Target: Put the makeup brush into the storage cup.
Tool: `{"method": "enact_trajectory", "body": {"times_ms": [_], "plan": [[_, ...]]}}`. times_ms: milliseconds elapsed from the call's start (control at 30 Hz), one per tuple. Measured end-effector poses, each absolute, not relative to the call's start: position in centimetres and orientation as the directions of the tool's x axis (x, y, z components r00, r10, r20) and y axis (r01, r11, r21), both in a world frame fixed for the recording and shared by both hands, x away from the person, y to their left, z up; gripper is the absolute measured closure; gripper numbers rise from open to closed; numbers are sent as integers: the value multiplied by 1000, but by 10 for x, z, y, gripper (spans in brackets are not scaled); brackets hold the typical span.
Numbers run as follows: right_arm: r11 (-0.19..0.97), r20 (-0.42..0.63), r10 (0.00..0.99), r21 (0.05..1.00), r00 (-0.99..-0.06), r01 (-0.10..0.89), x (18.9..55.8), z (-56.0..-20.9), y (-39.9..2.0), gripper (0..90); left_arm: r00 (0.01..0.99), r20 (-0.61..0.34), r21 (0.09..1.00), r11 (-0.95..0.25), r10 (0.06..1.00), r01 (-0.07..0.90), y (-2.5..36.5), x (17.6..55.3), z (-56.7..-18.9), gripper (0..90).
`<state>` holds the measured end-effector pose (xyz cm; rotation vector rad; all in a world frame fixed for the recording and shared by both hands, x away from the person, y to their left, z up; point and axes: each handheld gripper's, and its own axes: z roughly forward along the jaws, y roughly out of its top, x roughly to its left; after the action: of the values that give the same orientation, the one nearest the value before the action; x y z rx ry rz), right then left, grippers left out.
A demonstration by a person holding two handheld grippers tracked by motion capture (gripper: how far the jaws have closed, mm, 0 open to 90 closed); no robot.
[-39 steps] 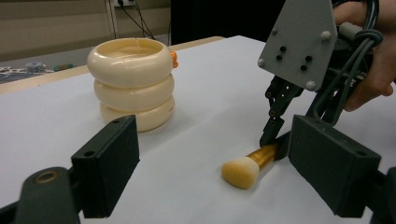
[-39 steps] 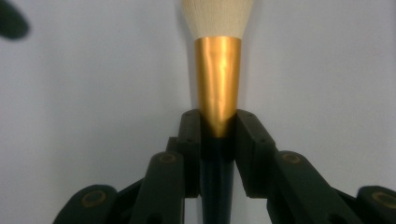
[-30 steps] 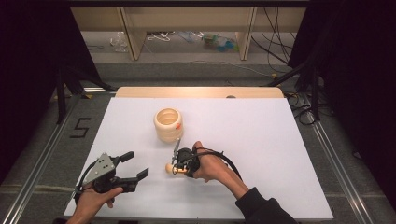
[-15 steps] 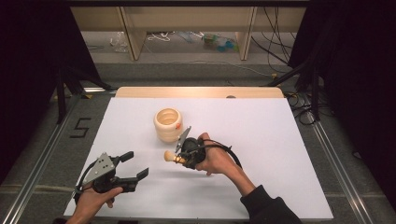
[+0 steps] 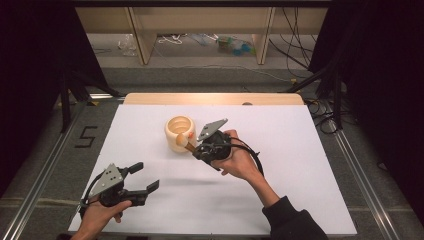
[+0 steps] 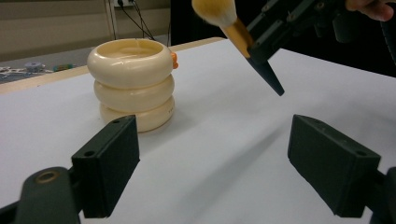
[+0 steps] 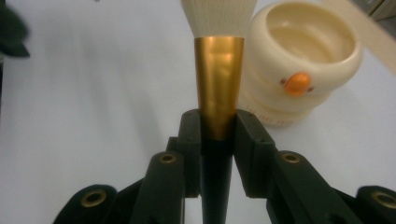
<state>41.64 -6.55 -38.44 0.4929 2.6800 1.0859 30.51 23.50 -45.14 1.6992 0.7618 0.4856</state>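
Item, nearest you: your left gripper (image 5: 142,186), low at the near left of the white table (image 5: 310,200). Jaws wide apart, nothing between them, pointing across the sheet toward the holder. It stands well apart from the work.

Item, mid-table: your right gripper (image 5: 196,149), raised off the surface, jaws clamped on the makeup brush (image 7: 218,88). The pads grip where the gold ferrule meets the black handle. In the right gripper view the brush runs straight out along the jaws, pale bristle head leading and black handle tip trailing back between them. In the left gripper view the brush (image 6: 233,28) hangs in the air tilted, bristles high and the pointed handle end low.

Item, just beyond: the cream ringed holder (image 5: 180,133), upright on the table, mouth open upward, a small orange knob on its side. In the right gripper view the holder (image 7: 303,60) lies just ahead and to the right of the bristle head; from above the head sits close by its near wall.

Note on the coming move: this hand is the nearer by far. Judged from the layout, the brush's long axis runs near level while the holder's mouth faces up, so you would need to tip the brush toward upright and bring it over the rim.
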Motion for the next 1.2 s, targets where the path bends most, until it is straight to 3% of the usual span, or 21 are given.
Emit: {"method": "enact_trajectory", "body": {"times_ms": [400,1200], "plan": [[488,-96,458,858,-884,160,421,-373,-74,735,706,-92,961,-123,702,247,234,305,-452,171],[325,-70,535,937,-842,129,438,-368,-73,735,694,-83,960,-131,715,249,235,305,-452,172]]}}
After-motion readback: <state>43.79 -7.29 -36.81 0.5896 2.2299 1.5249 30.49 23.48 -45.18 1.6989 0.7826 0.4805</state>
